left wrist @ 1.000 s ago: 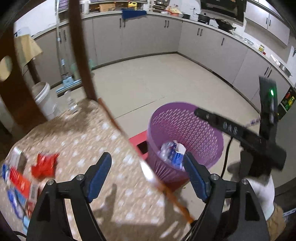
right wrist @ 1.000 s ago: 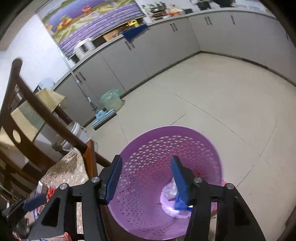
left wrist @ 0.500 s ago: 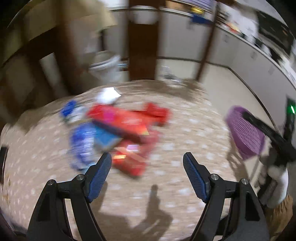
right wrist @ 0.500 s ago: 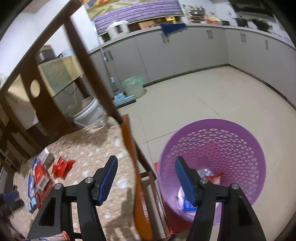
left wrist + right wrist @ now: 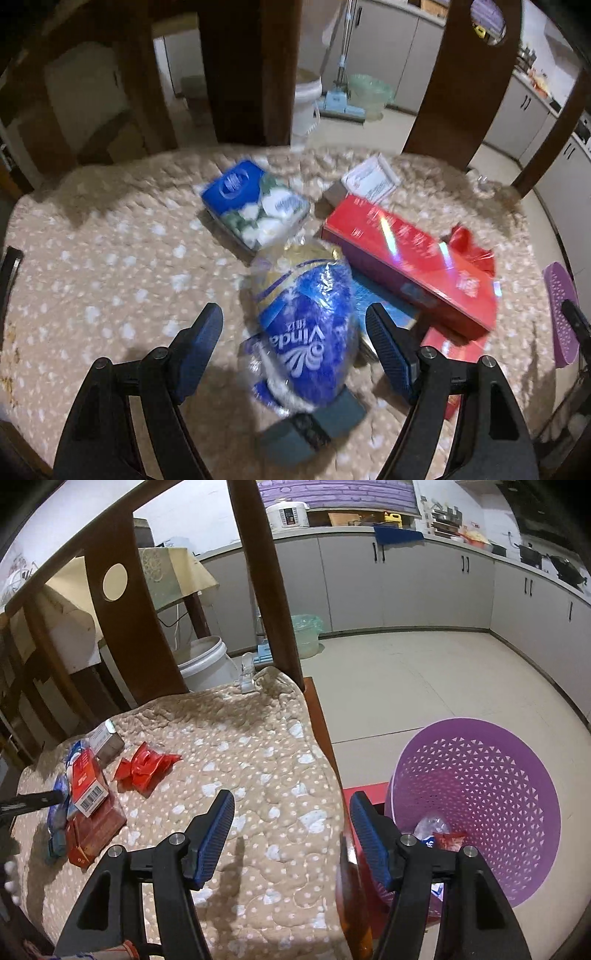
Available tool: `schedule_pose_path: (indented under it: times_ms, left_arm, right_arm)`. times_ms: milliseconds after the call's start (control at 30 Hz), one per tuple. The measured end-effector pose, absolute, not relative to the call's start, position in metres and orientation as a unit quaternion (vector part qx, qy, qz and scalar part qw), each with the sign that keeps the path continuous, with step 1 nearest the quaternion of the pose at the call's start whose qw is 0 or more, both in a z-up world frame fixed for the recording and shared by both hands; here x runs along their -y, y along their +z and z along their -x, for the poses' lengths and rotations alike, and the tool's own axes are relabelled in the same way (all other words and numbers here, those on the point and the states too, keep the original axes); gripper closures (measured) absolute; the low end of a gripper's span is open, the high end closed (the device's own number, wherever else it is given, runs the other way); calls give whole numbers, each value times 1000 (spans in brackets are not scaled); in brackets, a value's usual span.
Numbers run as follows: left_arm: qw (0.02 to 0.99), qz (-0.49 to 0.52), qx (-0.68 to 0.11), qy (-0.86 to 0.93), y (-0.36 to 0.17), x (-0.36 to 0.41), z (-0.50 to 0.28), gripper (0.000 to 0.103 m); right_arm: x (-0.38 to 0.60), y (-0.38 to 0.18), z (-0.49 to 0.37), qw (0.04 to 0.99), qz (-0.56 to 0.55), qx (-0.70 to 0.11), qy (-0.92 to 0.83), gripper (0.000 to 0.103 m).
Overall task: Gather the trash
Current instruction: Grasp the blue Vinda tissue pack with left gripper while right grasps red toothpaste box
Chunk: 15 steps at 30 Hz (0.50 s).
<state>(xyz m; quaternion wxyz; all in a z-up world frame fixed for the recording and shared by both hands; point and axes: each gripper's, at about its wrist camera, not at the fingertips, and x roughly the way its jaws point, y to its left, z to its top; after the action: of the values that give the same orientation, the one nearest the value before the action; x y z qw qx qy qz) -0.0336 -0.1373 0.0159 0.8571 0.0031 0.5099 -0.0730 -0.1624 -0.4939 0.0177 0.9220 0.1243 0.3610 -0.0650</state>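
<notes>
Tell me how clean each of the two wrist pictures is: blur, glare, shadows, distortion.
Left wrist view: motion blur smears the blue tissue pack and quilted cover; glare streaks cross the red box; dim, dark vignetted corners. Right wrist view: sharper, brighter; fisheye bends the cabinets; the right gripper throws a shadow on the cover.

Each gripper is built from matte black arms with triangular cut-outs, joined by round silver screw heads. On the left gripper (image 5: 294, 328) two flat fingers (image 5: 388, 341) are faced with ribbed blue pads; the same blue ribbing is seen on the right gripper (image 5: 291, 830) and its fingers (image 5: 216, 830). At the right edge of the left wrist view a white patch, possibly a glove, is glimpsed, though blur prevents certainty.
</notes>
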Motion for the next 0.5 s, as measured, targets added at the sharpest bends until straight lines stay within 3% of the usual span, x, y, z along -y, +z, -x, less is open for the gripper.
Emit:
schedule_pose_path:
  times_ms: [67, 100, 133, 500]
  left_arm:
    - [850, 21, -522, -74, 8, 133, 31, 26]
    - [848, 47, -523, -74, 9, 127, 32, 32]
    - [845, 65, -525, -78, 10, 122, 33, 58]
    - [863, 104, -485, -94, 49, 71, 96, 60]
  right_arm:
    - [494, 17, 162, 921, -126, -362, -65, 34]
    - [494, 17, 162, 921, -128, -363, -64, 34]
    - [494, 16, 161, 920, -130, -364, -63, 34]
    - [452, 22, 156, 920, -110, -376, 15, 34]
